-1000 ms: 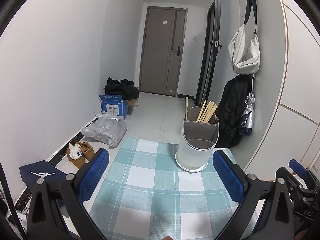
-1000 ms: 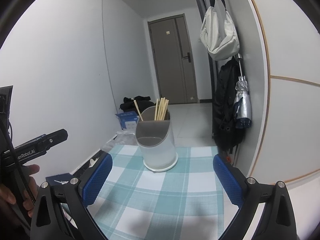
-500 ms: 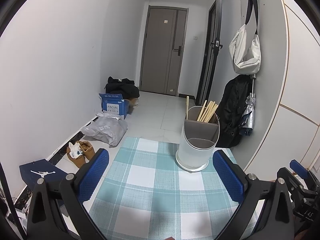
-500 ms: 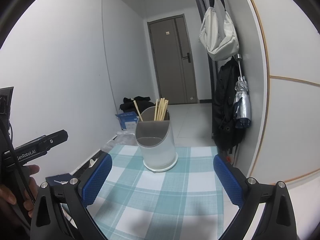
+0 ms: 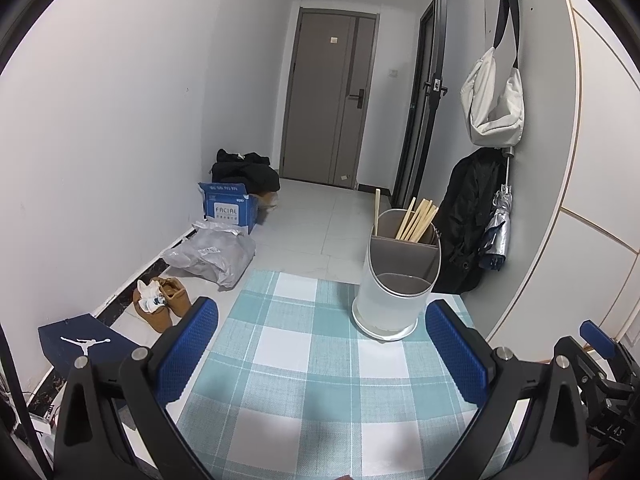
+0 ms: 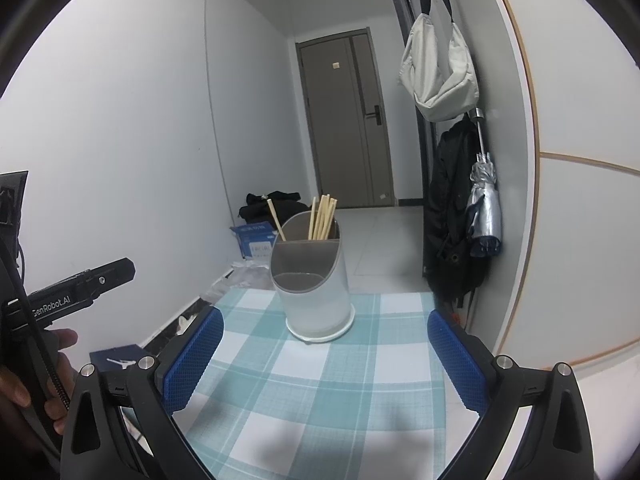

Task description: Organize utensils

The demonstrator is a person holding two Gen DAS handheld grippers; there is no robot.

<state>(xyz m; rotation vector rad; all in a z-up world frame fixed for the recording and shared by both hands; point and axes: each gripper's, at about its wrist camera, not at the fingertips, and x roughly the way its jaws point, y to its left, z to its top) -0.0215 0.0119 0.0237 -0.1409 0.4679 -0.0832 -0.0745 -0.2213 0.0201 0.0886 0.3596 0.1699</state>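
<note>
left gripper (image 5: 320, 344): jaws spread wide, nothing held between the blue pads; held low over the near part of the tabletop.
right gripper (image 6: 324, 354): jaws spread wide, nothing pinched; also low over the tabletop, pointed at the holder.
utensil holder (image 5: 396, 280): white, upright, slanted top; stands on the far right part of the cloth in the left view, centred ahead in the right view (image 6: 314, 284); clear of both grippers.
chopsticks (image 5: 416, 220): light wooden sticks seen standing in the rear compartment of the holder, leaning; one stick set apart at the left side; front compartment's contents cannot be told.
tabletop (image 5: 320, 380): covered by a teal and white checked cloth.
left hand (image 6: 36, 376): seen at the left edge of the right view, wrapped round the black handle of the other gripper.
floor items: blue box (image 5: 230, 208), grey plastic bag (image 5: 214, 254), brown shoes (image 5: 162, 306), all along the left wall.
wall at right: white bag (image 5: 494, 106) hung on a hook, black coat (image 5: 466, 220) and folded umbrella (image 5: 498, 232) below it.
door (image 5: 328, 96): grey, shut, at the far end.
</note>
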